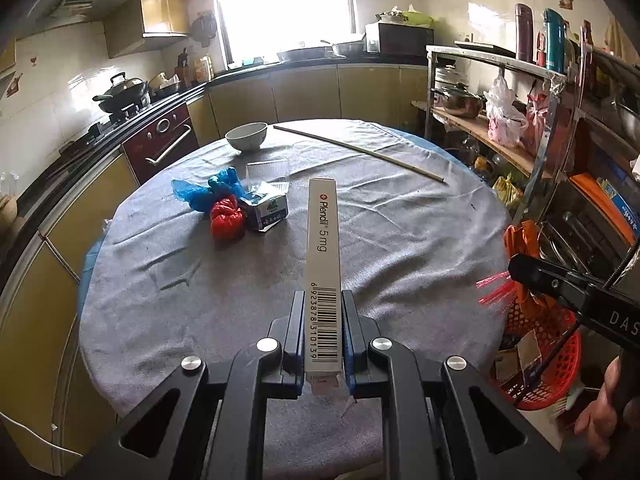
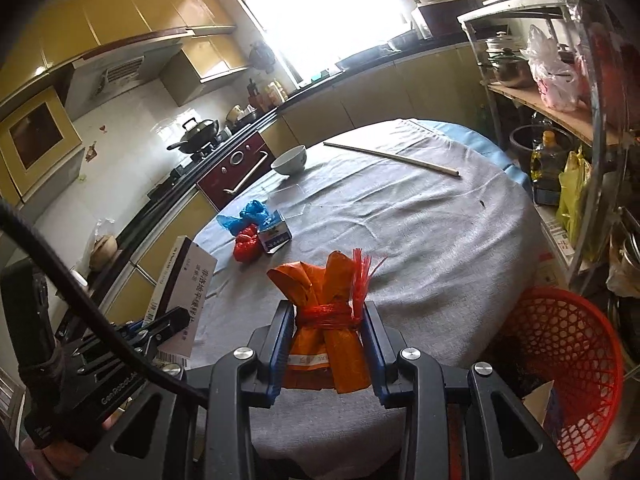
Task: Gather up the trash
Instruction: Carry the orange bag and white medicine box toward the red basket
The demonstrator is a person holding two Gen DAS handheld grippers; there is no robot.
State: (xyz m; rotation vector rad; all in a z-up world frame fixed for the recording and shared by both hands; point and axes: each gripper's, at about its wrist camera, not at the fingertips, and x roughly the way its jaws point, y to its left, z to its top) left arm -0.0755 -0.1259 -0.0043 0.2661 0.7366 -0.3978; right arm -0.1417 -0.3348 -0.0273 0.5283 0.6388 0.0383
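Kitchen table (image 1: pixel 400 220) under grey cloth holds 3 scraps while my left gripper (image 1: pixel 323 300) clamps a medicine box (image 1: pixel 324 248) and my right gripper (image 2: pixel 326 312) pinches an orange bundle (image 2: pixel 328 320).

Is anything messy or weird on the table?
Yes. A little heap of rubbish sits on the grey cloth: a crumpled blue bag, a knotted red bag and a torn-open small carton, all touching. A long thin stick lies slanted near the white bowl.
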